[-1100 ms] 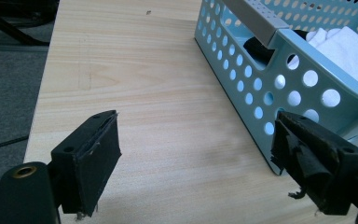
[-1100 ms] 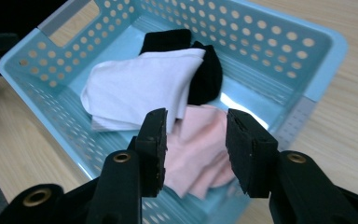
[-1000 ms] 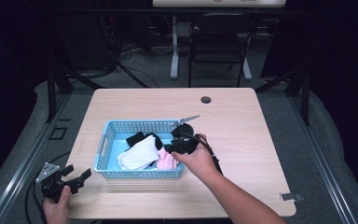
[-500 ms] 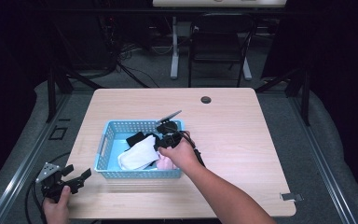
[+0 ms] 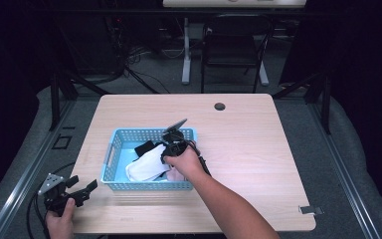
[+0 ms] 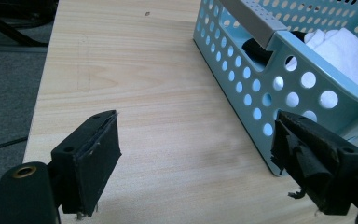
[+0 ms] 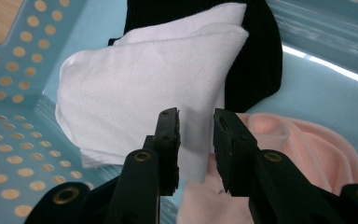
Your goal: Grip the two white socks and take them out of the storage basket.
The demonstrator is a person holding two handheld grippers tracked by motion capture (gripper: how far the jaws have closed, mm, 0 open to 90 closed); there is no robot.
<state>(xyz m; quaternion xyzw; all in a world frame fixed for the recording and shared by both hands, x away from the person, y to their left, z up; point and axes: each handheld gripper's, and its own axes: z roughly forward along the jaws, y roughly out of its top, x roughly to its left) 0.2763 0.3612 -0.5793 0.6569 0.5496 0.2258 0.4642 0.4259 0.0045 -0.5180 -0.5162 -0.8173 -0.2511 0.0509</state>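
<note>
socks fill the light blue basket (image 5: 117,144) that sits a little toward nine o'clock from the middle of the wooden table (image 5: 258,149), and the right gripper (image 7: 195,126) is down inside it, reaching in from the five o'clock side over the folded white sock (image 7: 140,93). from along its jaws, the two black pads stand a narrow way apart, having just opened a touch after closing down, and the right-hand edge of the white sock lies in the gap between them; i cannot tell whether the pads actually press on the cloth. a black sock (image 7: 261,60) lies under the white one toward twelve o'clock in that view, and a pale pink sock (image 7: 317,149) bunches at four o'clock, just beside the right jaw. from above, the white sock (image 5: 146,164) lies near the middle of the basket with the black sock (image 5: 143,148) at its eleven o'clock. the left gripper (image 5: 72,191) is held low off the table's seven o'clock corner, well apart from the basket in the high view; its own view shows its jaws spread wide with nothing between them, bare tabletop (image 6: 144,93) beneath, and the perforated basket wall (image 6: 242,70) near the right jaw.
</note>
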